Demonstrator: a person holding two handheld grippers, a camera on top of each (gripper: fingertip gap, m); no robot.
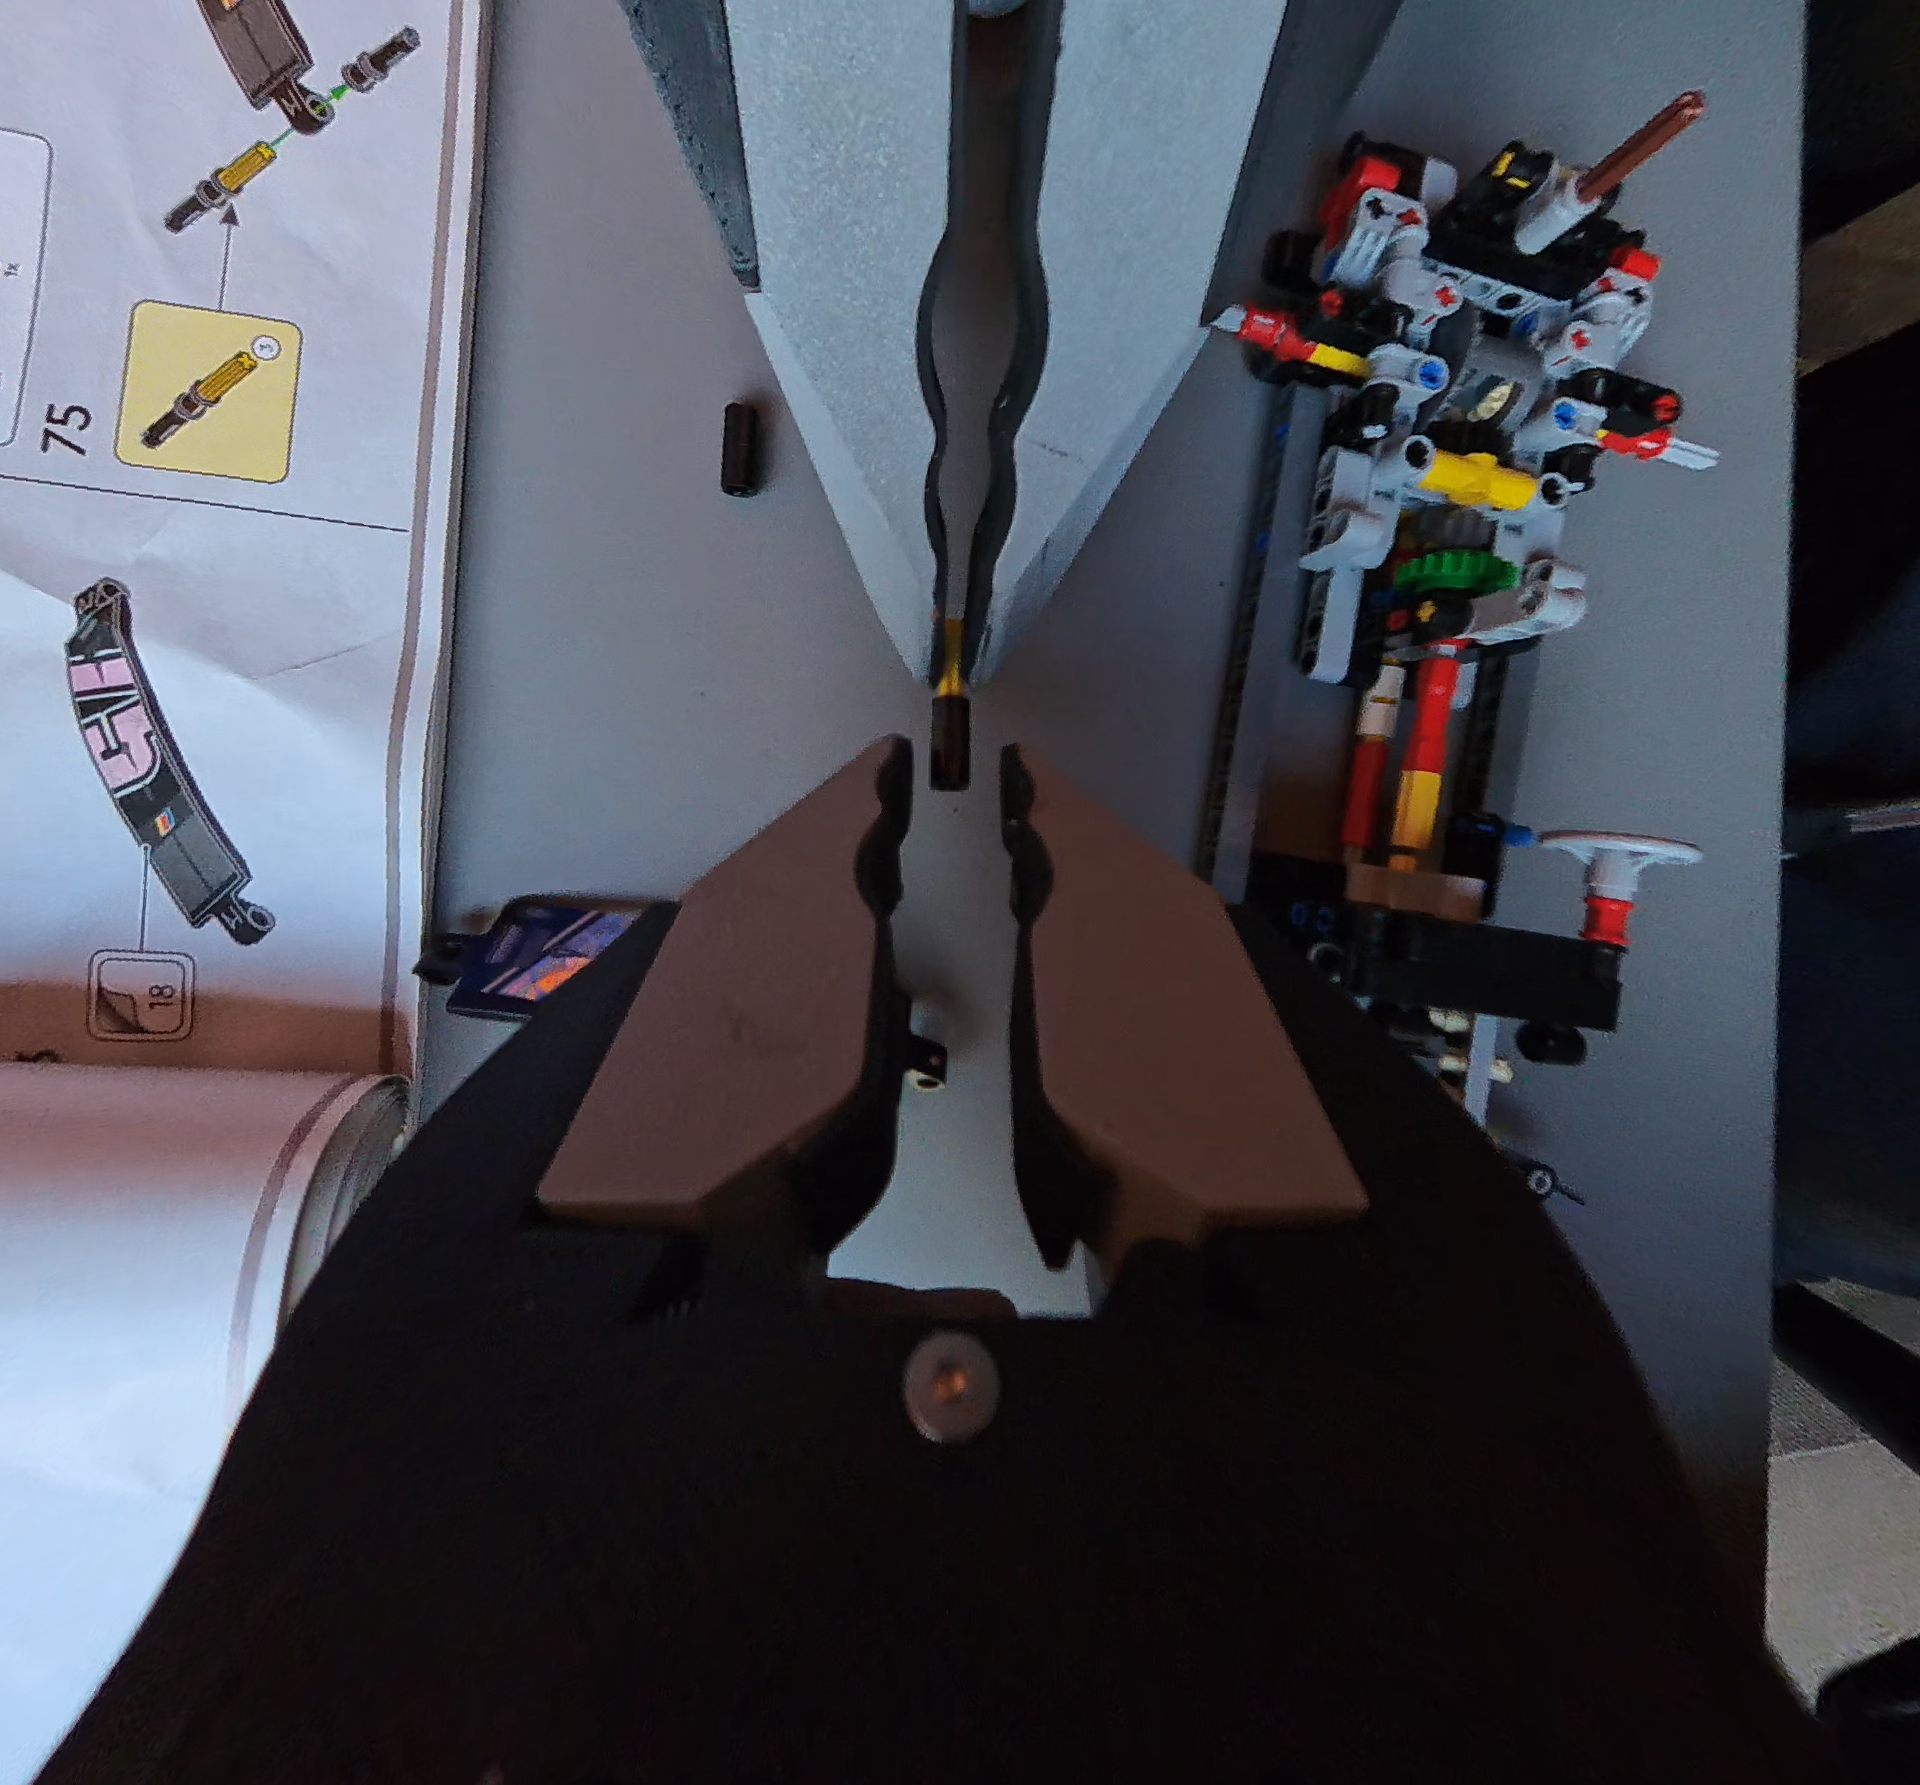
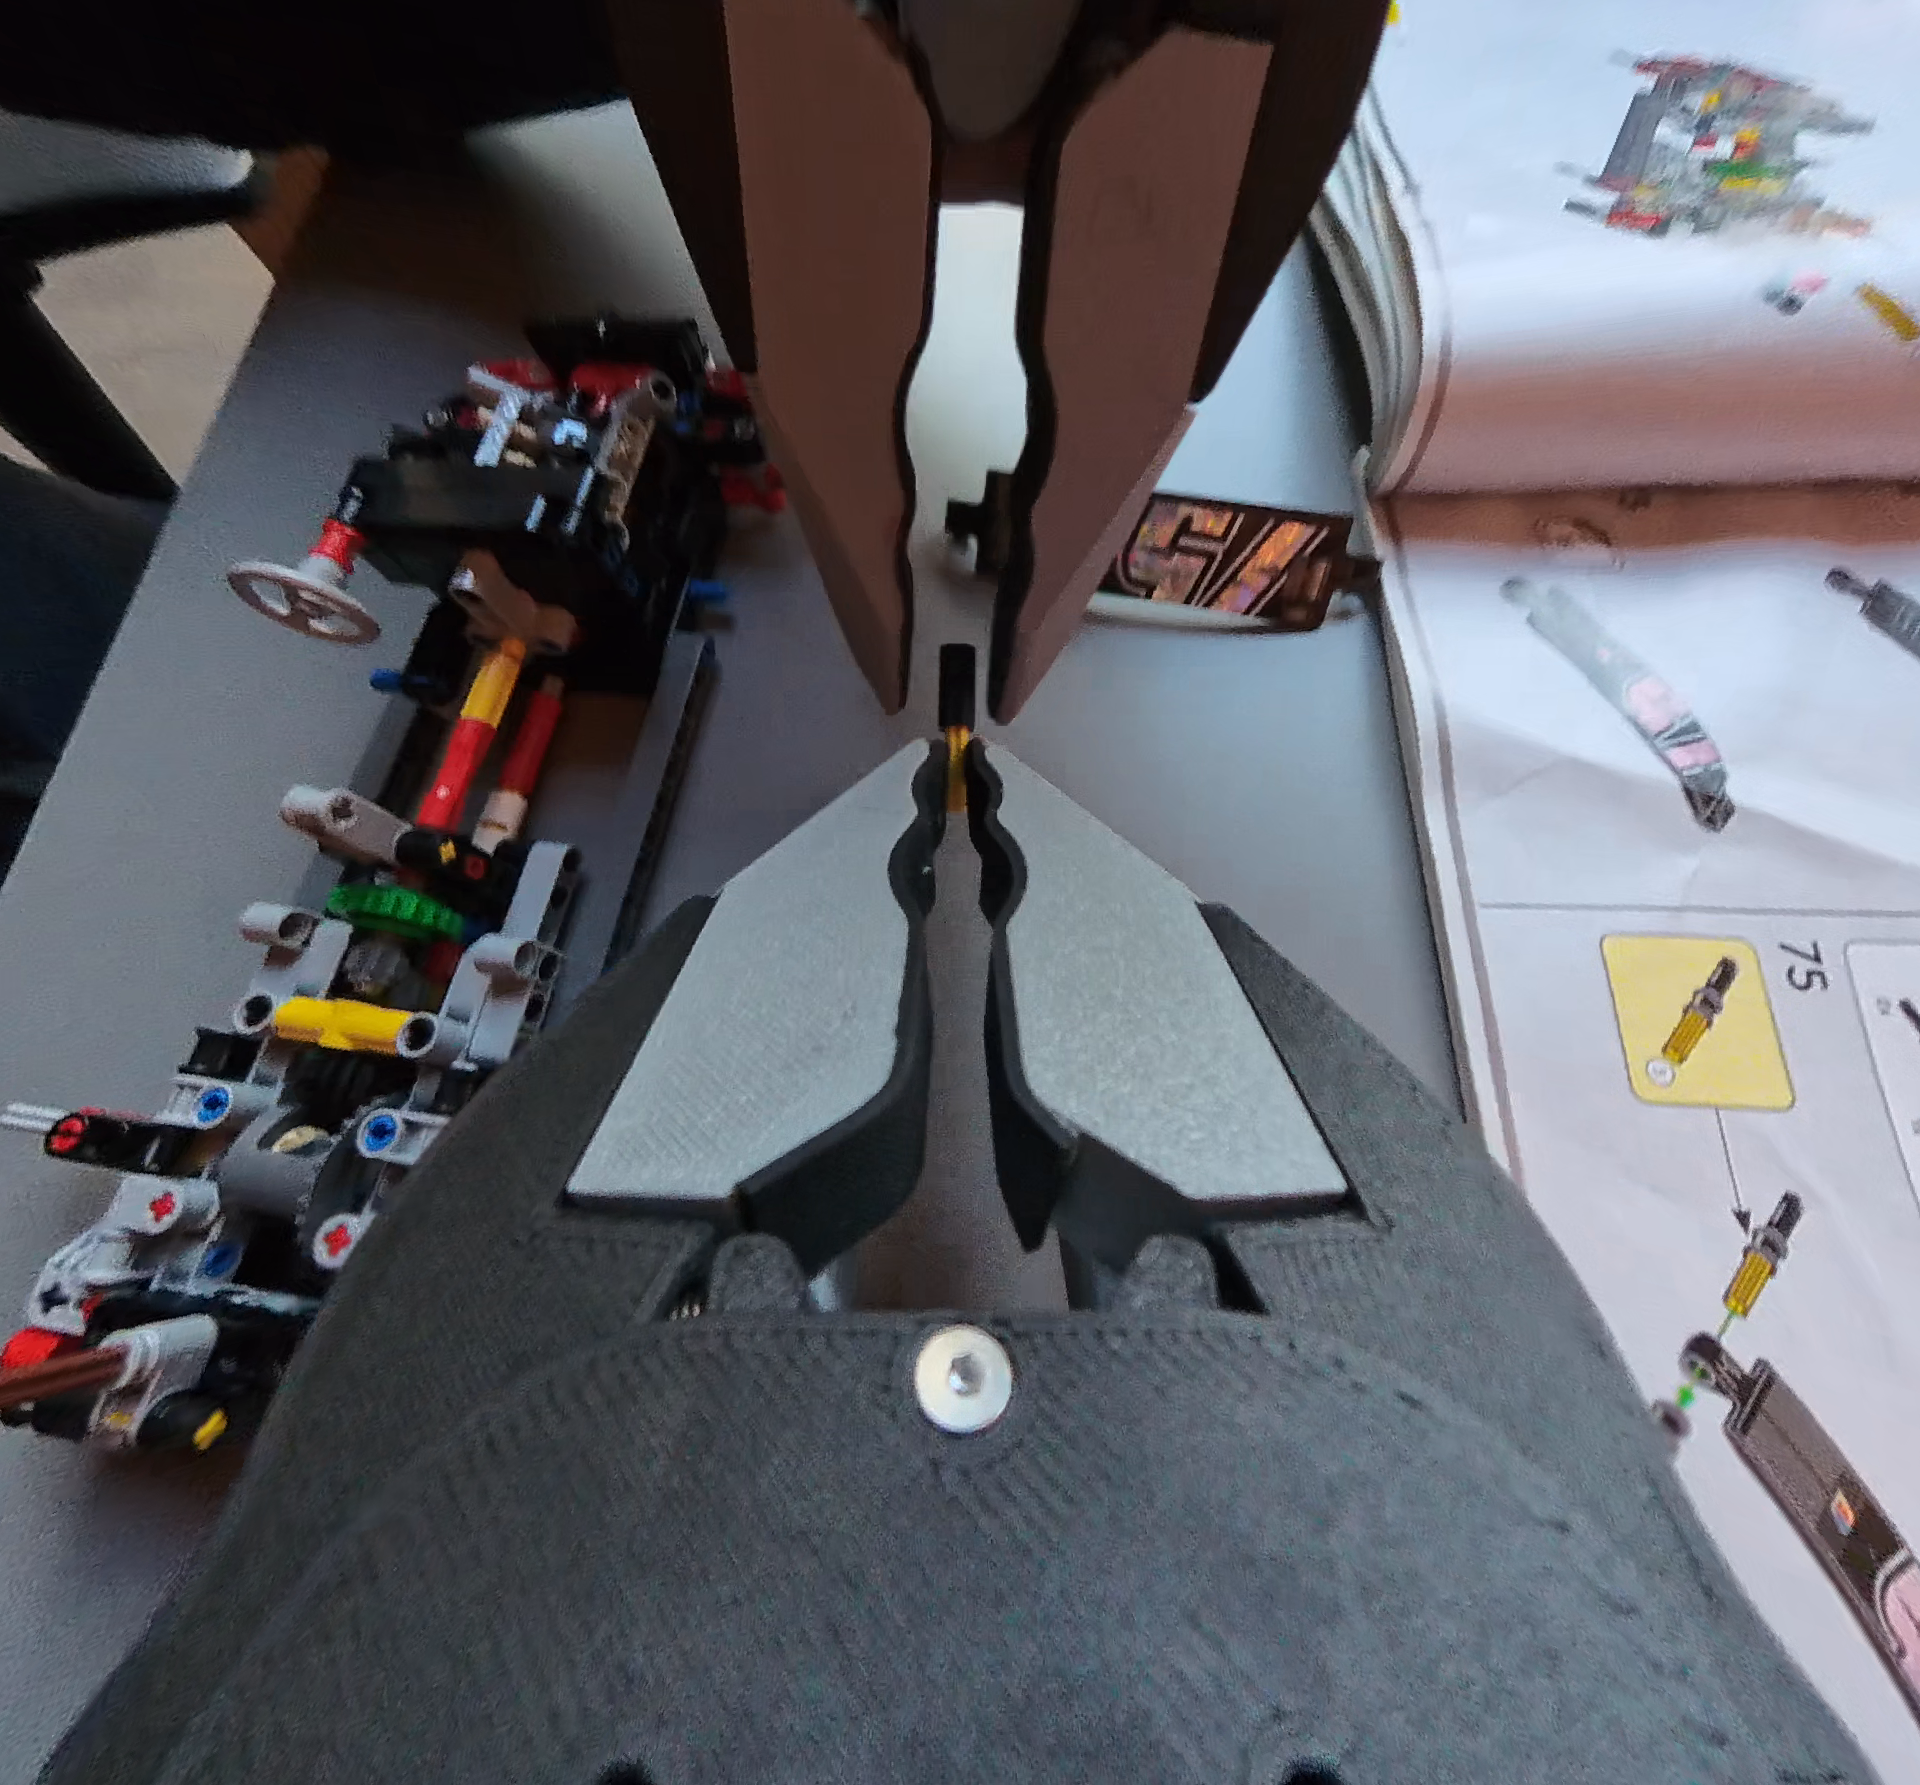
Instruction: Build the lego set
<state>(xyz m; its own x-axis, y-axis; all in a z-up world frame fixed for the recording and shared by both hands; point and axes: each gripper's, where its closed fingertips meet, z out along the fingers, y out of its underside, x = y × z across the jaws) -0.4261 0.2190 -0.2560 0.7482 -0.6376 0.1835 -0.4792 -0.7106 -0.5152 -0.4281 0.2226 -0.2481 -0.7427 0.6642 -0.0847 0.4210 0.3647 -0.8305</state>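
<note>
Right hand-held gripper [image 2: 954, 779] clamped on yellow pin [image 2: 954, 774] | left hand-held gripper [image 1: 956, 764] open around its black sleeve [image 1: 948, 748], pads clear | best kept coaxial above counter [image 1: 623, 696].

Each camera rides on its own gripper, close above the grey bench [image 1: 644, 800], looking forward and down along its jaws. The two views face each other head-on: the left wrist view meets the right gripper [image 1: 954, 670] at 12 o'clock, and the right wrist view meets the left gripper [image 2: 951, 696] at 12 o'clock. Both share the brick model [image 1: 1455, 447] [image 2: 395, 956] and the instruction booklet [image 1: 208, 488] [image 2: 1662, 800].
</note>
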